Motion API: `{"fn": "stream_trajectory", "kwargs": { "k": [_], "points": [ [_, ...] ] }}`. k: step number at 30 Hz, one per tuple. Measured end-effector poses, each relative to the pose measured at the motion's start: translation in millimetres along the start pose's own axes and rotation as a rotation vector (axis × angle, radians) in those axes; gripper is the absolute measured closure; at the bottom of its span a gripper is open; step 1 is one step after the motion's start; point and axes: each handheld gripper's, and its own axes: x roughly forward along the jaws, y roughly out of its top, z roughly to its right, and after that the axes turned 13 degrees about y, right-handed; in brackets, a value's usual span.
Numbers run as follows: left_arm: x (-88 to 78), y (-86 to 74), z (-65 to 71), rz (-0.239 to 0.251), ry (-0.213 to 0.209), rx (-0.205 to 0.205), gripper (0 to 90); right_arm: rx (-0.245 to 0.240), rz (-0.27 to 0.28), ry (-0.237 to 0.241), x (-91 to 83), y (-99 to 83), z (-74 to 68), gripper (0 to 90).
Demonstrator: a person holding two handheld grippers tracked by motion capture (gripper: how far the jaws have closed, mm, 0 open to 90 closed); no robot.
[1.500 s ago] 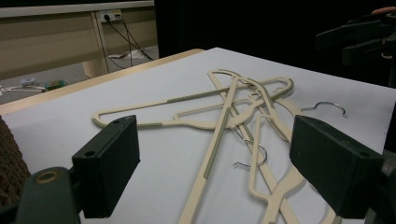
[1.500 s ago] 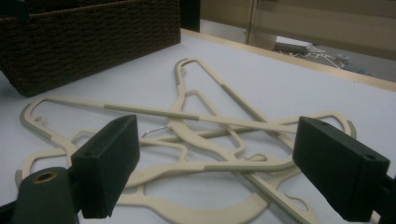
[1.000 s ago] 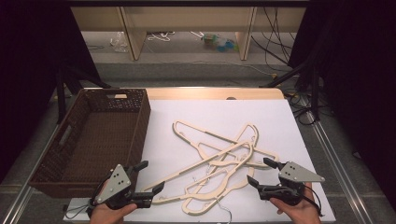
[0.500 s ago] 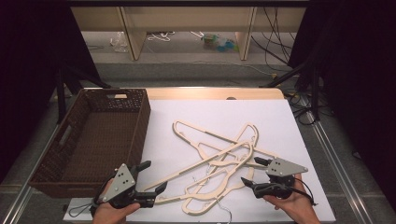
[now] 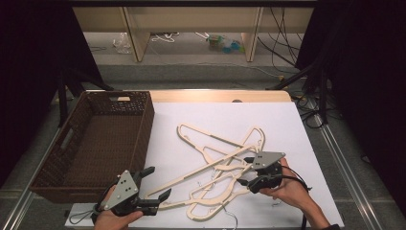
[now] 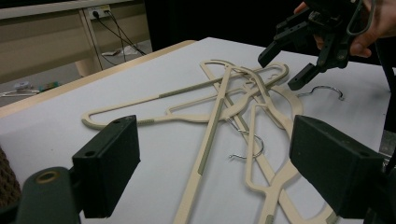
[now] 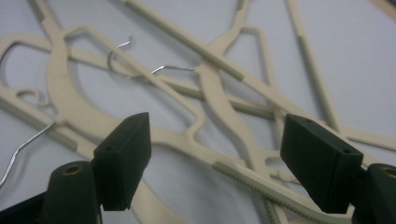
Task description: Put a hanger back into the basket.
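1. The tangle of cream plastic coat hangers with thin wire hooks (image 5: 218,165) is spread on the white sheet of the desk (image 5: 297,124), just to the right of the dark brown woven basket (image 5: 95,139), which is seen empty.
2. The right gripper (image 5: 245,171) has been carried in over the right edge of the pile since a second ago, when it was held clear of the hangers on the side away from the basket.
3. Its jaws have just been closing a little, yet a wide gap is kept; in the right gripper view a cream hanger arm (image 7: 187,140) is seen between them, untouched by the pads.
4. The left gripper (image 5: 155,184) is held wide and empty at the pile's near corner, close to the basket's front right corner, where it was before.
5. A pick is judged to be beginning: one hanger is likely to be gripped, freed from the interlocked hooks and moved to the basket.
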Motion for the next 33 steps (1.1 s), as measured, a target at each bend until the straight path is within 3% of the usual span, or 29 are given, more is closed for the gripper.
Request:
{"fn": "stream_trajectory", "kwargs": {
  "k": [1, 3, 4, 10, 15, 20, 24, 30, 31, 33],
  "points": [
    [0.6, -0.1, -0.1, -0.002, -0.001, 0.000, 16.3, -0.030, -0.031, 0.042, 5.6, 0.8, 2.8, 26.3],
    [1.1, 0.0, -0.6, -0.001, -0.003, 0.013, 16.3, -0.046, -0.046, 0.047, 8.8, 1.5, 4.1, 27.0],
    [2.0, -0.4, 0.0, 0.003, -0.008, 0.007, 16.4, -0.060, -0.068, 0.081, 14.6, 2.4, 6.4, 30.2],
    [2.0, -0.6, 1.7, -0.010, -0.012, 0.013, 16.4, -0.087, -0.164, 0.102, 26.5, 4.1, 14.7, 33.1],
    [1.9, -1.1, 1.8, -0.020, -0.014, 0.015, 16.5, -0.100, -0.195, 0.149, 30.6, 3.5, 17.9, 36.1],
    [2.9, -1.1, 1.2, -0.013, -0.014, 0.016, 16.5, -0.083, -0.225, 0.187, 32.6, 0.7, 19.5, 39.9],
    [3.0, -0.7, 1.4, -0.015, -0.009, 0.016, 16.7, -0.121, -0.240, 0.196, 29.3, 0.0, 18.4, 48.3],
    [3.4, -0.5, 1.7, -0.020, -0.011, 0.009, 16.8, -0.160, -0.256, 0.226, 27.8, 0.2, 17.2, 53.5],
    [3.9, -0.4, 0.3, -0.017, -0.013, 0.029, 16.8, -0.177, -0.263, 0.228, 27.9, 1.0, 16.8, 55.4],
    [4.0, -2.1, 1.8, -0.026, -0.016, 0.021, 16.9, -0.209, -0.277, 0.238, 27.5, 2.6, 14.7, 58.6]
  ]
}}
